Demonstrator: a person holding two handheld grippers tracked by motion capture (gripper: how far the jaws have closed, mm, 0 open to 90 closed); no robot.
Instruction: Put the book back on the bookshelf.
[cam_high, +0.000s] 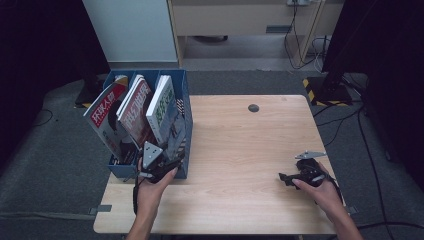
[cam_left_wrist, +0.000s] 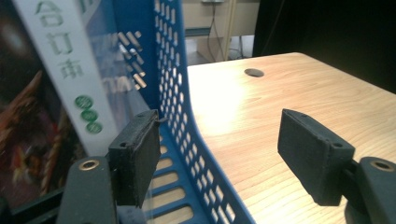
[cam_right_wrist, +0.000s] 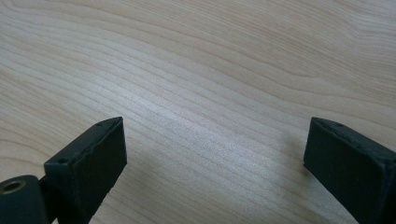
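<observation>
With its jaws spread wide, the left tool (cam_high: 161, 167) sits at the near right corner of the blue perforated plastic file rack (cam_high: 183, 107), gripping nothing; in the left gripper view one jaw is inside the rack wall (cam_left_wrist: 175, 93), next to the white-spined magazine with green lettering (cam_left_wrist: 70, 70), the other outside over the desk. That magazine (cam_high: 161, 107) is the rightmost of three standing tilted in the rack, beside the red-titled magazine (cam_high: 137, 110) and the red-and-white cover magazine (cam_high: 105, 117). Judgement: reach is done, no grasp yet; can't tell whether the tool will take the magazine or the rack wall. Right tool (cam_high: 295, 178) is also open and empty, resting low over the bare light wooden desk (cam_high: 240, 145), well apart from the rack. Left to do: close, lift, place.
</observation>
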